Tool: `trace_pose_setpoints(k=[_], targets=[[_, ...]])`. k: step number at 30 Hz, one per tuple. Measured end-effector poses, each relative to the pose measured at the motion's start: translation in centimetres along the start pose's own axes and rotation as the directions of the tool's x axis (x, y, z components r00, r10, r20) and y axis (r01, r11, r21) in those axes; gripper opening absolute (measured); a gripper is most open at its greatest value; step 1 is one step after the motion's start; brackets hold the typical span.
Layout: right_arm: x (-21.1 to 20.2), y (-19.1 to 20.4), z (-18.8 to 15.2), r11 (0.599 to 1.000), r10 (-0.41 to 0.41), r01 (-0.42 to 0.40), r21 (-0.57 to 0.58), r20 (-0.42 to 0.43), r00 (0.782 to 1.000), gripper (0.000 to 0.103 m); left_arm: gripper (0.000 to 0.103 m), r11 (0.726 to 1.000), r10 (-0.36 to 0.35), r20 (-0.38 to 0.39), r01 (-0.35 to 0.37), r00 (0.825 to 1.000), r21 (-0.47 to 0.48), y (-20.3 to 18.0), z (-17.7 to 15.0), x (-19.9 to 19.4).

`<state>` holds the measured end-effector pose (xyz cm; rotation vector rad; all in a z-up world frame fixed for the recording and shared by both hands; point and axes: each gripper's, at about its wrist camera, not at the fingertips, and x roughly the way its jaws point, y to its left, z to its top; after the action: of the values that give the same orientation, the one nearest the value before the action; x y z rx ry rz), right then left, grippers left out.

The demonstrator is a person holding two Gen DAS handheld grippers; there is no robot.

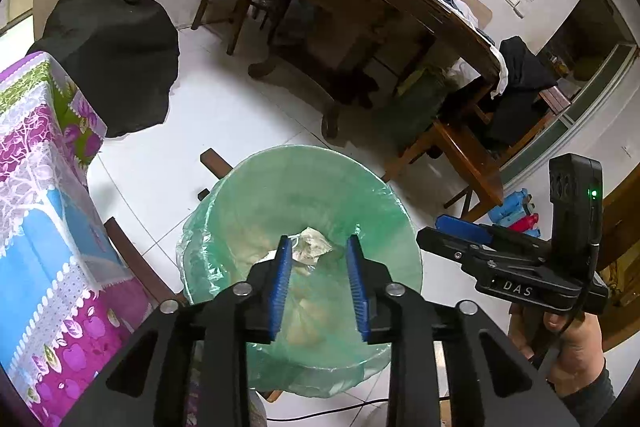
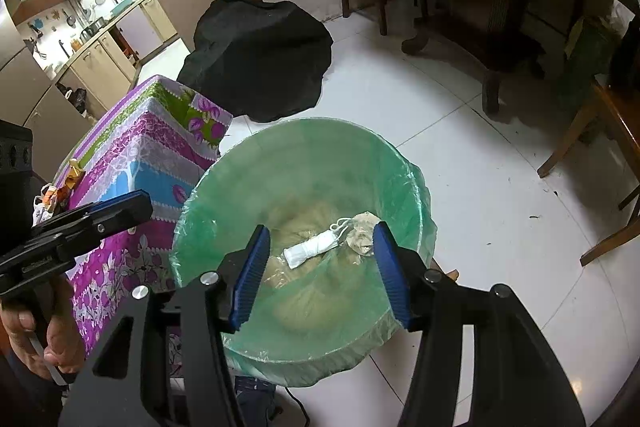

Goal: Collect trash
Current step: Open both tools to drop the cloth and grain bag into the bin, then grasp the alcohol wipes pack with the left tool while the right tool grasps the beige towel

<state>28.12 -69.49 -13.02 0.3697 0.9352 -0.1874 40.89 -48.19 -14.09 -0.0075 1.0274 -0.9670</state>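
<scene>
A bin with a green liner [image 1: 280, 187] [image 2: 304, 163] stands on the floor beside a cloth-covered table. Inside it lie a white rolled tissue [image 2: 310, 251] and a crumpled clear wrapper [image 1: 312, 247] [image 2: 362, 233]. My left gripper [image 1: 318, 243] hangs over the bin, open; the wrapper shows between its blue pads but lies lower, down in the liner. My right gripper [image 2: 321, 227] is also over the bin, open, with nothing between its pads. Each gripper shows in the other's view, the right [image 1: 430, 231] and the left [image 2: 144, 205], both at the bin's edge.
The table with a purple and blue patterned cloth [image 1: 40, 187] [image 2: 140, 155] sits left of the bin, with small wrappers [image 2: 66, 183] on its far end. A black-covered object [image 1: 112, 55] stands behind. A wooden dining table [image 1: 380, 7] and chairs [image 1: 460, 155] fill the right.
</scene>
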Motion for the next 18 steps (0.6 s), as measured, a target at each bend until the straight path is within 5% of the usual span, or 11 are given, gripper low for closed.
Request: trace_pose_setpoints(k=[5, 9, 13, 18], targets=[[-1.3, 0.9, -0.4, 1.0, -0.006, 0.007, -0.027, 0.036, 0.999, 0.064, 0.054, 1.0, 0.024, 0.041, -0.024, 0.999, 0.0, 0.5, -0.8, -2.2], [-3.9, 3.3, -1.4, 0.994, -0.028, 0.043, -0.1, 0.152, 0.988, 0.082, 0.076, 0.998, 0.058, 0.108, -0.061, 0.992, 0.027, 1.4, -2.4, -6.1], [-6.7, 6.7, -3.2, 0.985, 0.003, 0.045, -0.164, 0.279, 0.96, 0.095, 0.081, 0.984, 0.157, 0.201, -0.171, 0.967, 0.055, 4.0, -6.0, -12.6], [-8.3, 12.0, -6.3, 0.962, 0.104, -0.005, -0.273, 0.35, 0.931, 0.097, 0.087, 0.953, 0.289, 0.285, -0.303, 0.914, 0.007, 9.9, -11.7, -21.5]])
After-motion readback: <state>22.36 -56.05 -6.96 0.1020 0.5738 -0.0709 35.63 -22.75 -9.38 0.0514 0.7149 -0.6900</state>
